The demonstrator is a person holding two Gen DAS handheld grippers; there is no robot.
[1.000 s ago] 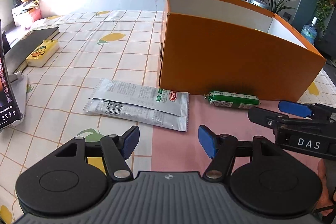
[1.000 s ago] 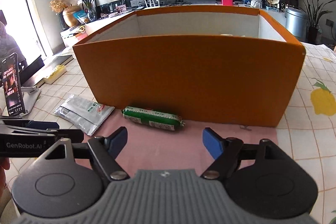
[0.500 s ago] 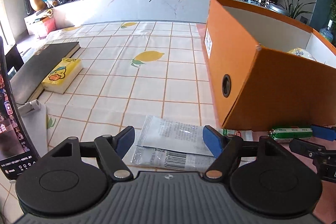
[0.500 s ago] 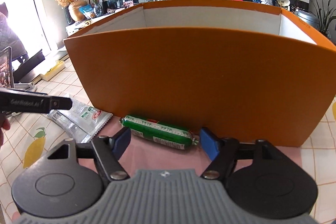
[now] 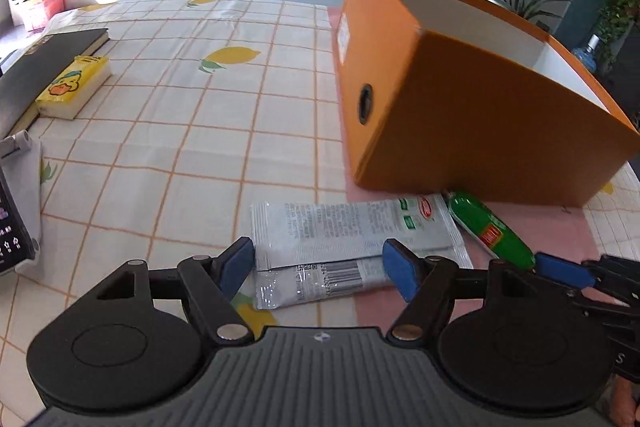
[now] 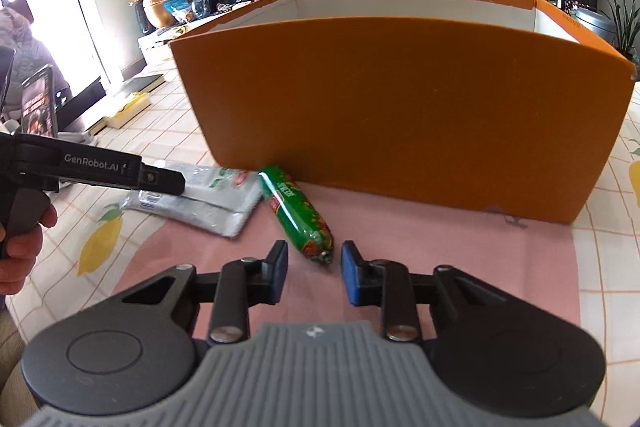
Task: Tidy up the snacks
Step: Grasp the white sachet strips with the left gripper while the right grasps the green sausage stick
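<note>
While the right claw (image 6: 314, 273) closes, pads not yet touching the sausage (image 6: 296, 213), the left claw (image 5: 318, 267), wide open, straddles the sachets (image 5: 352, 231); boxing (image 6: 400, 99) likely follows.

"GenRobot.AI" reads clear in white on the black left gripper (image 6: 158, 179) at nine o'clock; a lone "S" shows on the right gripper (image 5: 560, 273).

Green sausage (image 6: 298, 217) lying beside silver packets (image 5: 352, 243), before orange box (image 6: 400, 107)
</note>
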